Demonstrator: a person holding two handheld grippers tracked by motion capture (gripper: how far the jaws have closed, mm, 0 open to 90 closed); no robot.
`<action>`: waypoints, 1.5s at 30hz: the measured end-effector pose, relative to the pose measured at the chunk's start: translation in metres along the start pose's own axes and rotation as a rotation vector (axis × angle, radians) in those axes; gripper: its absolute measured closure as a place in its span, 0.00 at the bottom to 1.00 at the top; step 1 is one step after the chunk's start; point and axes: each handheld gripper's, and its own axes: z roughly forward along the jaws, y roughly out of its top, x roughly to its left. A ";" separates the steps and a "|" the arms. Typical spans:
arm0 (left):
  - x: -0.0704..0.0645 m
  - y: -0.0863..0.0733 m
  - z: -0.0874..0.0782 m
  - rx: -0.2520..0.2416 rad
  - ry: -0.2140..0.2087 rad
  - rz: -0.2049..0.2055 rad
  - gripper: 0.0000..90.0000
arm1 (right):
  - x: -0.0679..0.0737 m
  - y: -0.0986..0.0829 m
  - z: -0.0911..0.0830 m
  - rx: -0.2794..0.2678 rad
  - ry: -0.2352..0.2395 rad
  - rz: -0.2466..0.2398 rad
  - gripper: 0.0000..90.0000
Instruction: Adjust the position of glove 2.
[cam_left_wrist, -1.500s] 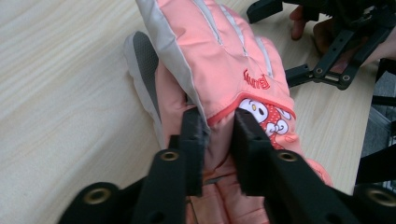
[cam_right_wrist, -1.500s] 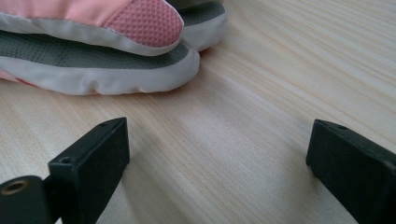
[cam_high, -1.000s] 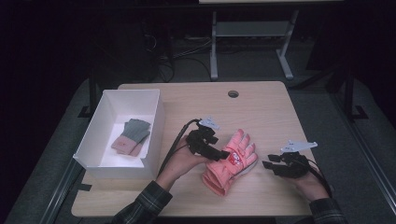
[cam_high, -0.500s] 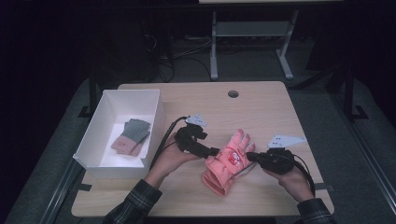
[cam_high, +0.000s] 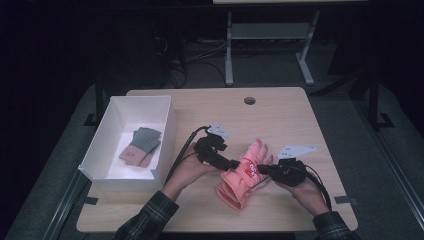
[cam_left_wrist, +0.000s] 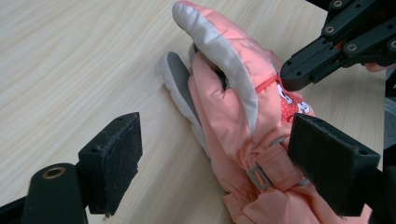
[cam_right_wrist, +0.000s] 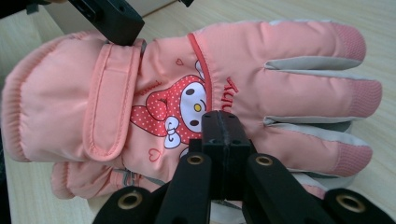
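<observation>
Pink glove (cam_high: 244, 174) lies mid-table as we bring the right gripper (cam_high: 264, 170), jaws pressed together, in against its back, while the left gripper (cam_high: 231, 163) straddles its cuff, jaws apart.

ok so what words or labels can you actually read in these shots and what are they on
"Kuru": red stitched letters beside the rabbit picture on the back of the pink glove, partly hidden by the right gripper, so the word may run on.
A small red script word by the glove's wrist strap: too small to read.
Nothing readable on the white box or the gloves inside it.
</observation>
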 end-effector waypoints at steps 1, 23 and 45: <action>0.000 0.000 0.001 -0.002 -0.002 -0.004 0.19 | 0.000 -0.001 0.001 0.002 -0.002 0.002 1.00; 0.005 -0.005 0.055 0.095 -0.101 -0.059 0.16 | 0.000 -0.012 0.027 0.104 -0.005 -0.010 1.00; 0.016 -0.025 0.075 0.096 -0.315 -0.182 0.22 | 0.003 -0.013 0.033 0.129 -0.025 -0.035 1.00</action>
